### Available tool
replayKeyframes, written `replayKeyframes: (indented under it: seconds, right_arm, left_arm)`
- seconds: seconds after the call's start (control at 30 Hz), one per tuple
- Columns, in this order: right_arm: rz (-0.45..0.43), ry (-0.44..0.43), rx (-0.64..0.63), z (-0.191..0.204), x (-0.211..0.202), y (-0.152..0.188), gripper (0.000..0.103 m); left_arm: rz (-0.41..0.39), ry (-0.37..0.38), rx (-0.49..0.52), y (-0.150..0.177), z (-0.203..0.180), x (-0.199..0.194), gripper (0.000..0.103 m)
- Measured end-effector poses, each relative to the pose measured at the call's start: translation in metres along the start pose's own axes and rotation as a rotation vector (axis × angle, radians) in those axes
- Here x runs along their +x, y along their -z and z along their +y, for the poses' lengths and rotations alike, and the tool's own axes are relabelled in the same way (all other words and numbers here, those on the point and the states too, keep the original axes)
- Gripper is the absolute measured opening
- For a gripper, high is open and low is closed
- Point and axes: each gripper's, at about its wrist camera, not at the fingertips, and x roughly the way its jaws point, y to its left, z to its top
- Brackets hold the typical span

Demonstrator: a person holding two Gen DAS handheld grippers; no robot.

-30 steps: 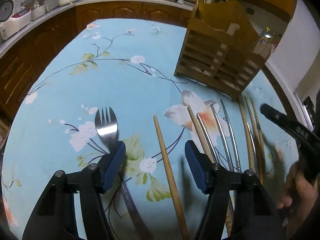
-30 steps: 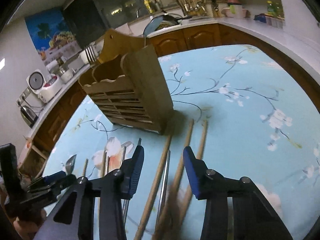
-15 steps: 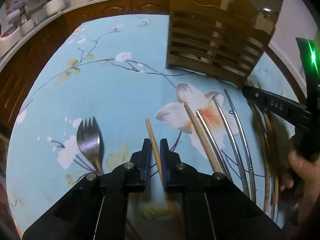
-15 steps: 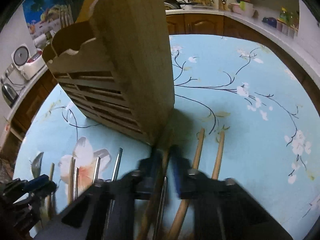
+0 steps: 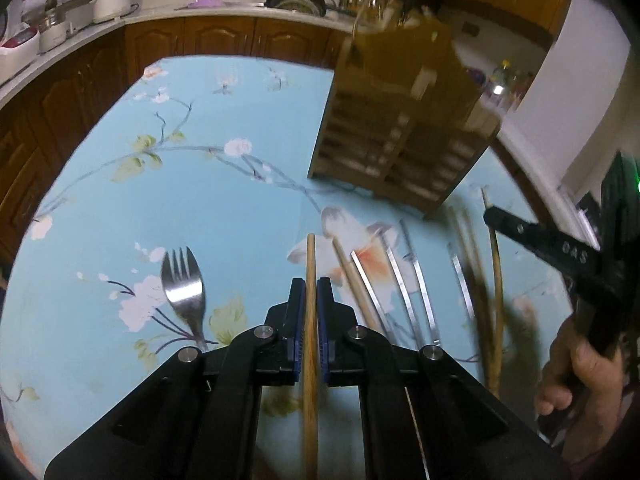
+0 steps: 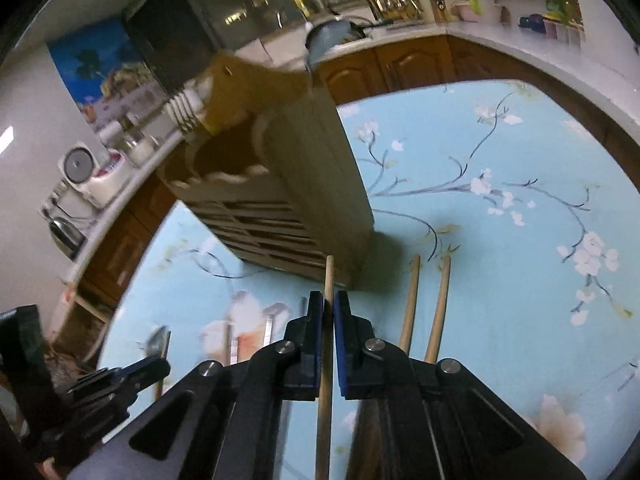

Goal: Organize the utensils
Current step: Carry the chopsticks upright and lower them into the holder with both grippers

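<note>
My left gripper (image 5: pixel 307 286) is shut on a wooden chopstick (image 5: pixel 310 256) and holds it above the blue floral tablecloth (image 5: pixel 224 200). My right gripper (image 6: pixel 328 300) is shut on another wooden chopstick (image 6: pixel 329 276), lifted and pointing at the wooden utensil holder (image 6: pixel 288 184). The holder (image 5: pixel 400 136) stands at the table's far right in the left wrist view. A metal fork (image 5: pixel 183 292) lies left of the left gripper. Wooden and metal chopsticks (image 5: pixel 404 280) lie in a row on the right. Two wooden chopsticks (image 6: pixel 424 308) lie right of the right gripper.
Brown cabinets and a white counter (image 5: pixel 200 12) with pots and appliances curve around the table's far side. A rice cooker (image 6: pixel 88 176) stands on the left counter. The right gripper's body and the hand (image 5: pixel 576 364) show at the right in the left wrist view.
Both grippers went from open to shut, each on a wooden chopstick, and have lifted them off the cloth. The views have pulled back from the holder.
</note>
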Motion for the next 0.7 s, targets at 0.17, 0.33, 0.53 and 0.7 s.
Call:
replayKeyframes:
  seconds: [0.17, 0.33, 0.53, 0.7]
  right_arm:
    - [-0.068, -0.041, 0.003, 0.003, -0.042, -0.001, 0.005]
    - [-0.125, -0.071, 0.002, 0.019, -0.067, -0.004, 0.005]
    - [-0.183, -0.084, -0.008, 0.028, -0.089, -0.011, 0.005]
    - [-0.236, -0.086, -0.024, 0.034, -0.107, -0.017, 0.005]
  left_arm:
    - [-0.078, 0.035, -0.005, -0.01, -0.002, -0.038, 0.005]
    - [-0.138, 0.066, 0.005, -0.018, -0.008, -0.068, 0.005]
    - [-0.187, 0.086, 0.015, -0.022, -0.013, -0.092, 0.005]
    - [-0.218, 0.084, 0.016, -0.025, -0.015, -0.102, 0.005]
